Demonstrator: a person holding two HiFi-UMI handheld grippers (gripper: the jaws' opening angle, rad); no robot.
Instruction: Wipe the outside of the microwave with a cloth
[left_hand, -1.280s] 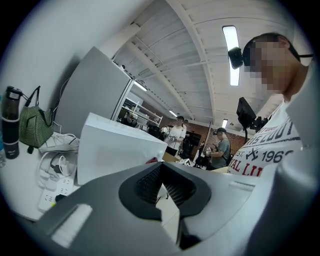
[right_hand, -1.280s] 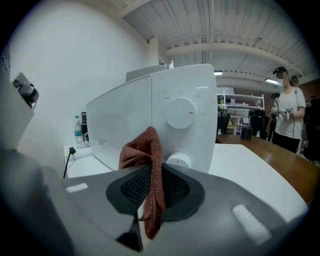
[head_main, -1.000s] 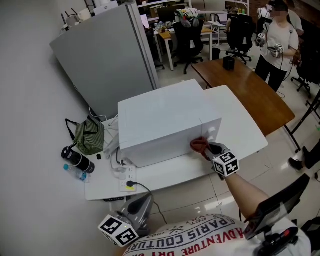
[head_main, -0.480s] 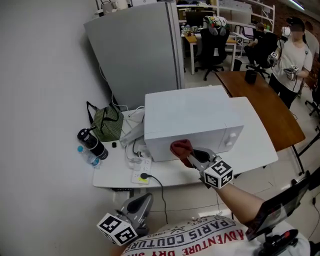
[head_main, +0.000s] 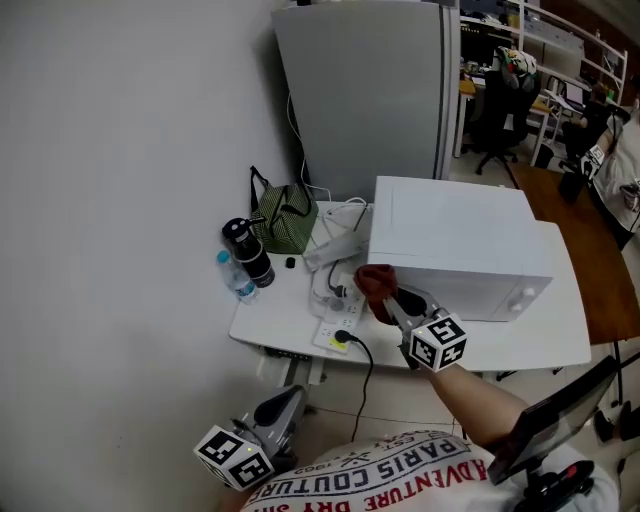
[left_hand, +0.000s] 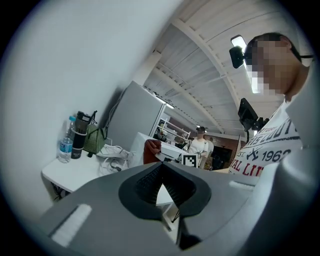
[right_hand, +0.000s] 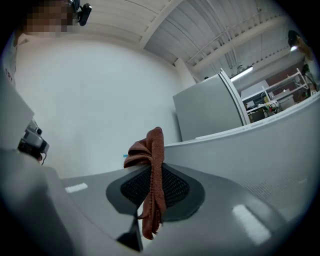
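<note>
A white microwave (head_main: 460, 245) stands on a white table (head_main: 285, 325). My right gripper (head_main: 392, 297) is shut on a reddish-brown cloth (head_main: 374, 285) and holds it at the microwave's front left corner. In the right gripper view the cloth (right_hand: 150, 175) hangs pinched between the jaws, with the microwave's white wall (right_hand: 270, 150) to the right. My left gripper (head_main: 285, 407) hangs low by my body, away from the table, its jaws together with nothing in them. In the left gripper view the microwave (left_hand: 157, 147) and cloth (left_hand: 151, 150) show far off.
Left of the microwave lie a green striped bag (head_main: 283, 225), a black flask (head_main: 247, 252), a small water bottle (head_main: 233, 278), loose white cables (head_main: 335, 275) and a power strip (head_main: 335, 335). A grey cabinet (head_main: 370, 100) stands behind. A brown table (head_main: 605, 260) is at the right.
My right gripper has slid the cloth leftward along the microwave's front face to its left corner. My head view has swung left. The left gripper has stayed low.
</note>
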